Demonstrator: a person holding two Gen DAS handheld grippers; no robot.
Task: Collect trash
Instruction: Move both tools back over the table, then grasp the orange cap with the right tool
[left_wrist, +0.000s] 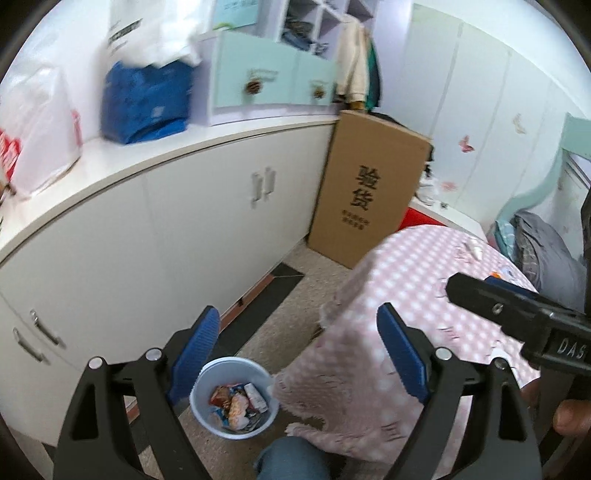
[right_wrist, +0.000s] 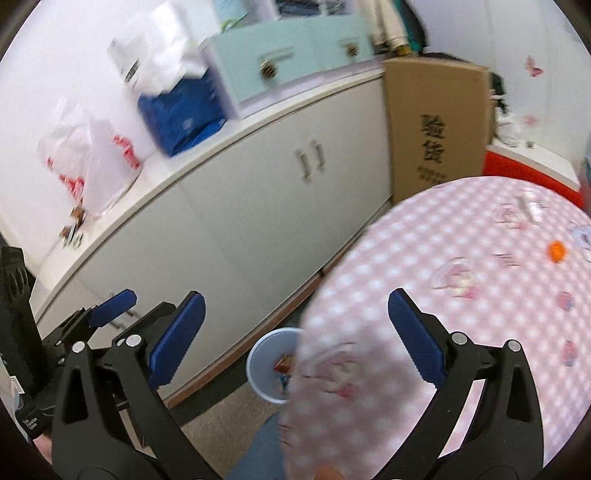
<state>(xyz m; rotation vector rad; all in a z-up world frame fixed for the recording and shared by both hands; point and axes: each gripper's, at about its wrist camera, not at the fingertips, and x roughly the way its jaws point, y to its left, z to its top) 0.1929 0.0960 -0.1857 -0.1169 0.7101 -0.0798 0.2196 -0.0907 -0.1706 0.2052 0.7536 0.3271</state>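
A small pale-blue trash bin stands on the floor beside the table and holds several crumpled wrappers. My left gripper is open and empty above the bin and the table's corner. My right gripper is open and empty over the table's edge; the bin shows half hidden behind the pink checked tablecloth. A small orange scrap and a white scrap lie on the far part of the table. The right gripper also shows in the left wrist view, and the left gripper in the right wrist view.
A long white cabinet runs along the left, with plastic bags, a blue pack and a mint drawer box on top. A tall cardboard box stands at its end. My knee in jeans is below.
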